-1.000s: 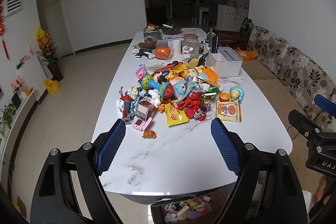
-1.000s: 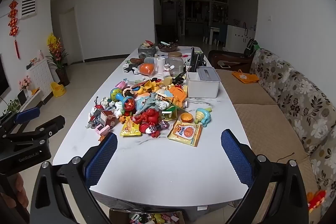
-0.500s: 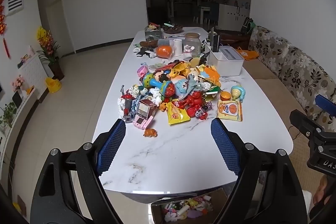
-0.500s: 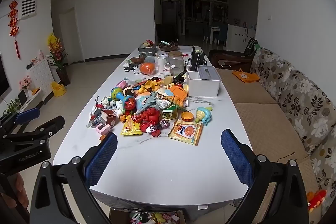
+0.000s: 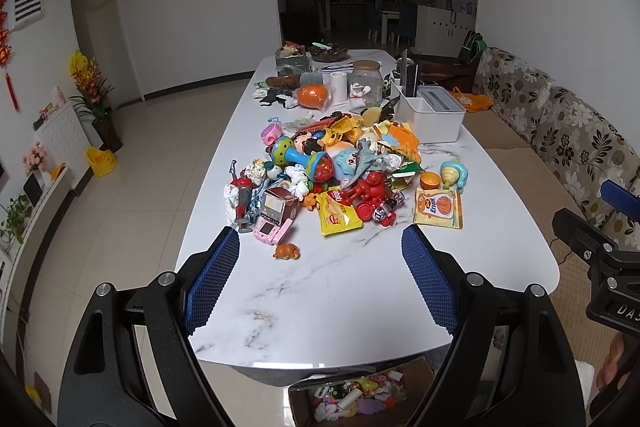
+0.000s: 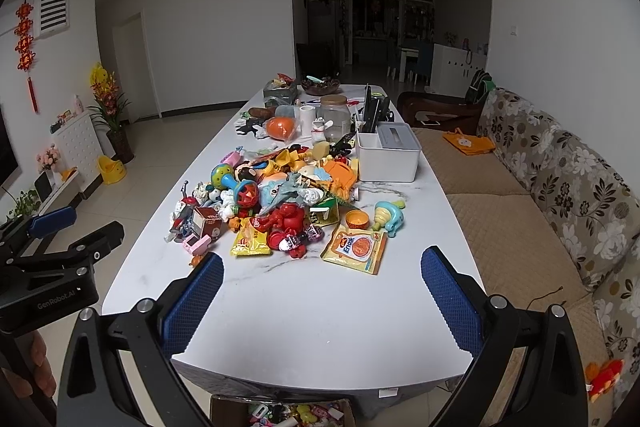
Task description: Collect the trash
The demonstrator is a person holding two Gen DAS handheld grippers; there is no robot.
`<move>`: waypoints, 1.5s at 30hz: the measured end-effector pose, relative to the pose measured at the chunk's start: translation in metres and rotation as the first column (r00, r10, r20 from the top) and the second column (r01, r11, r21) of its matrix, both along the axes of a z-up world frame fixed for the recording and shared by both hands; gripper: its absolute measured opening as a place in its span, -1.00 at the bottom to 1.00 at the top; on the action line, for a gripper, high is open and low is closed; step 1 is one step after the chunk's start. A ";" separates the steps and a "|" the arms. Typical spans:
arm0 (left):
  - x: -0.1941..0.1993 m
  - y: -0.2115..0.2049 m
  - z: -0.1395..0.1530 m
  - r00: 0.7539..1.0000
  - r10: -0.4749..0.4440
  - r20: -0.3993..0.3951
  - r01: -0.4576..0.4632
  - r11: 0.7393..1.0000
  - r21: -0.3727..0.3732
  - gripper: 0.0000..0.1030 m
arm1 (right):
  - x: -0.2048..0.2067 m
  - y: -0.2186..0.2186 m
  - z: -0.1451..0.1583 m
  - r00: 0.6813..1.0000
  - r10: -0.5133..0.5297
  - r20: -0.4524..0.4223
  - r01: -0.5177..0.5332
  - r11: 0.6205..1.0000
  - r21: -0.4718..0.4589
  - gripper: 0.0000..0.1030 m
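Left wrist view: the left gripper point(image 5: 320, 259) hangs wide and empty over the near end of the white marble-look table point(image 5: 340, 307), while the trash, a yellow snack wrapper point(image 5: 338, 219) and crumpled white tissues point(image 5: 298, 183), lies tangled in the heap of plastic toys point(image 5: 332, 163), so a careless grab could drag toys along. Right wrist view: the right gripper point(image 6: 320, 303) is equally wide and empty, and only here the red plush toy point(image 6: 604, 377) on the floor shows, whereas the left view better shows the brown cardboard box point(image 5: 416, 377) under the table edge.

Walls: plain white point(image 6: 224, 27)
Floor: glossy beige tiles point(image 5: 132, 163)
Counter: long white marble-patterned top point(image 5: 340, 287)
Seating: floral-patterned fabric sofa point(image 6: 568, 187) along right wall
Light: dim far room
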State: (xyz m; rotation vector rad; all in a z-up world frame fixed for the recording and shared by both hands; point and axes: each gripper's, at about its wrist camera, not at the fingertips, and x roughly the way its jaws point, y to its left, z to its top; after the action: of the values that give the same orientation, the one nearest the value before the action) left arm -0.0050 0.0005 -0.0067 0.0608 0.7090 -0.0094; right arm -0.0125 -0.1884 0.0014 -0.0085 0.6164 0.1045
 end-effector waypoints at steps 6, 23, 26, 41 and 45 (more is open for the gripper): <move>0.001 -0.001 0.000 1.000 -0.001 -0.004 0.001 1.000 0.003 0.58 | 0.000 0.000 0.000 1.000 -0.001 -0.003 0.001 1.000 0.003 0.90; 0.002 -0.001 -0.005 1.000 0.001 -0.016 -0.002 1.000 -0.003 0.58 | 0.001 -0.001 -0.001 1.000 0.000 -0.005 0.000 1.000 0.002 0.89; 0.002 -0.001 -0.005 1.000 0.001 -0.021 -0.001 1.000 -0.001 0.58 | 0.000 -0.001 -0.001 1.000 0.000 -0.007 0.000 1.000 0.003 0.89; 0.002 -0.002 -0.006 1.000 0.002 -0.028 -0.002 1.000 0.002 0.58 | 0.000 -0.002 0.004 1.000 0.000 -0.009 0.000 1.000 -0.001 0.90; 0.006 0.001 -0.013 0.998 0.009 -0.055 -0.009 1.000 -0.007 0.58 | -0.001 -0.001 -0.001 1.000 -0.002 -0.016 0.002 1.000 -0.001 0.90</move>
State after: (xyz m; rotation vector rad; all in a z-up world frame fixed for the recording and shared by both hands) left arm 0.0007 0.0019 -0.0193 0.0505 0.7642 -0.0050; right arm -0.0130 -0.1889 0.0003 -0.0079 0.6322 0.1023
